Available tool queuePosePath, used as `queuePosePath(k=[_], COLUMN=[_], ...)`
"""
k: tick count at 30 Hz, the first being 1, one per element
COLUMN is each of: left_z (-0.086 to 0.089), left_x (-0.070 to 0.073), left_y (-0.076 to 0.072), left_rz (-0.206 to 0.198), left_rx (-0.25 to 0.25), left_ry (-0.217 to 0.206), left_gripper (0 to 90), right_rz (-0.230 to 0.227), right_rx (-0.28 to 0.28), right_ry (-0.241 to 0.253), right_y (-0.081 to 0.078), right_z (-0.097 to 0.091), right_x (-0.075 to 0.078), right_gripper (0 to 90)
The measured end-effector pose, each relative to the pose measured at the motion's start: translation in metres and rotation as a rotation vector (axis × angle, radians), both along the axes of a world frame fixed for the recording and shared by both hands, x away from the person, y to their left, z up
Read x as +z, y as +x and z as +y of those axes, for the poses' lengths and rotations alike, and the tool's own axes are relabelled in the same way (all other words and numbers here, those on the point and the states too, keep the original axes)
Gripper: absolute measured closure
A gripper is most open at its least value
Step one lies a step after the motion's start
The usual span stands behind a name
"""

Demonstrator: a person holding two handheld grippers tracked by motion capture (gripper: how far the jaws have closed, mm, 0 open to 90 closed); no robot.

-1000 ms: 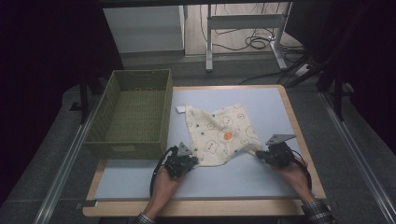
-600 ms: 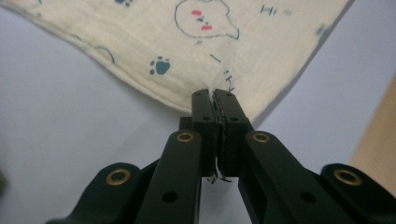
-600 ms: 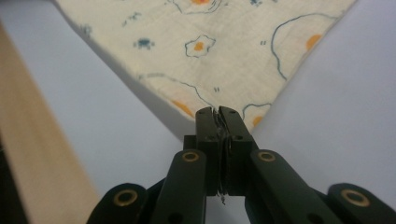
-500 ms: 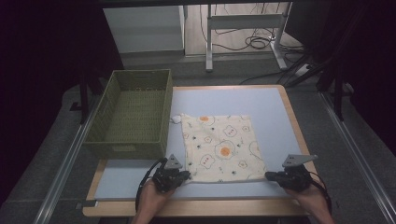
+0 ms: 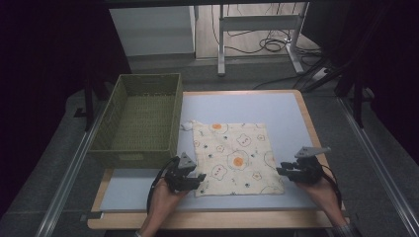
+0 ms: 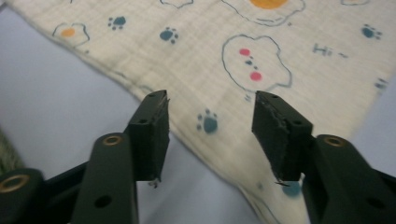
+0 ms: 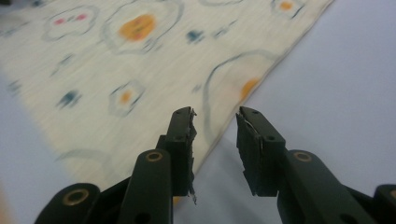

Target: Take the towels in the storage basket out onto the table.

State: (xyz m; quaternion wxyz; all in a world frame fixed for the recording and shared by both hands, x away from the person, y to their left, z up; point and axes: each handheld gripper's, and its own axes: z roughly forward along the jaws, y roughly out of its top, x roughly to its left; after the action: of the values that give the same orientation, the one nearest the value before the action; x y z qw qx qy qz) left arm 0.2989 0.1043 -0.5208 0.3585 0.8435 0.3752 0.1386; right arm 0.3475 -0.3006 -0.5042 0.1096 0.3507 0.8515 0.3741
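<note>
We see the cloth (image 5: 236,157) lying flat and spread out on the tabletop (image 5: 291,118), just right of the basket (image 5: 138,118), its near edge close to us. It is thin printed cotton, and we judge it light, limp and not fragile: it will sag and fold the moment one corner is lifted, and it has enough weave to grip without slipping.

Our left claw (image 5: 193,177) sits at the near left corner with its jaws wide apart; in the left gripper view (image 6: 210,126) the cloth's edge runs between the jaws, nothing pinched. Our right claw (image 5: 282,171) hovers just beside the near right corner, jaws parted more narrowly; in the right gripper view (image 7: 215,126) the hem lies under the gap, again nothing held.

For handling, we would take the two near corners, biting over the hem where the fabric is doubled and firmer. A pinch in the open middle would only bunch it. Because the cloth lies flush on the tabletop, the lower jaw may need to scrape under the edge, which could push the cloth away.
</note>
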Motion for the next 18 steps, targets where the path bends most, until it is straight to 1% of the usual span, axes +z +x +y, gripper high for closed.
queuePosePath(k=[3, 4, 5, 7, 8, 10, 12, 13, 14, 15, 16, 17, 18], left_z=[-0.006, -0.007, -0.007, -0.008, -0.008, -0.009, -0.008, -0.008, -0.008, -0.008, -0.009, -0.01, -0.011], left_x=[-0.003, -0.004, -0.005, -0.006, -0.007, -0.008, -0.009, -0.009, -0.009, -0.009, -0.009, -0.008, -0.008], left_y=[0.009, 0.01, 0.012, 0.014, 0.015, 0.016, 0.017, 0.017, 0.018, 0.019, 0.019, 0.02, 0.021], left_rz=[-0.014, -0.017, -0.023, -0.029, -0.031, -0.031, -0.032, -0.033, -0.034, -0.033, -0.033, -0.033, -0.035], left_rx=[0.009, 0.012, 0.016, 0.021, 0.022, 0.028, 0.029, 0.032, 0.033, 0.036, 0.037, 0.037, 0.036], left_ry=[0.005, 0.006, 0.004, 0.004, 0.004, 0.01, 0.007, 0.007, 0.006, 0.004, 0.0, -0.001, 0.0], left_gripper=[40.7, 39.1, 38.5, 34.8, 33.5, 30.4, 29.2, 28.1, 27.6, 27.2, 26.8, 26.6, 26.6], right_rz=[-0.009, -0.019, -0.022, -0.022, -0.014, -0.022, -0.023, -0.027, -0.029, -0.039, -0.045, -0.057, -0.058], right_rx=[-0.034, -0.053, -0.064, -0.104, -0.12, -0.129, -0.135, -0.137, -0.129, -0.118, -0.114, -0.112, -0.113], right_ry=[-0.013, -0.026, -0.032, -0.025, -0.018, -0.015, -0.033, -0.05, -0.055, -0.052, -0.062, -0.079, -0.087], right_y=[0.026, 0.04, 0.046, 0.065, 0.072, 0.081, 0.087, 0.088, 0.088, 0.087, 0.085, 0.084, 0.084], right_z=[0.009, 0.013, 0.014, 0.018, 0.019, 0.023, 0.028, 0.031, 0.034, 0.036, 0.038, 0.039, 0.039], right_x=[-0.001, -0.002, -0.002, -0.004, -0.006, -0.008, -0.011, -0.013, -0.014, -0.015, -0.015, -0.014, -0.014], right_gripper=[66.4, 67.4, 67.6, 67.6, 67.6, 67.5, 67.6, 72.9, 80.4, 85.9, 88.6, 89.5, 89.6])
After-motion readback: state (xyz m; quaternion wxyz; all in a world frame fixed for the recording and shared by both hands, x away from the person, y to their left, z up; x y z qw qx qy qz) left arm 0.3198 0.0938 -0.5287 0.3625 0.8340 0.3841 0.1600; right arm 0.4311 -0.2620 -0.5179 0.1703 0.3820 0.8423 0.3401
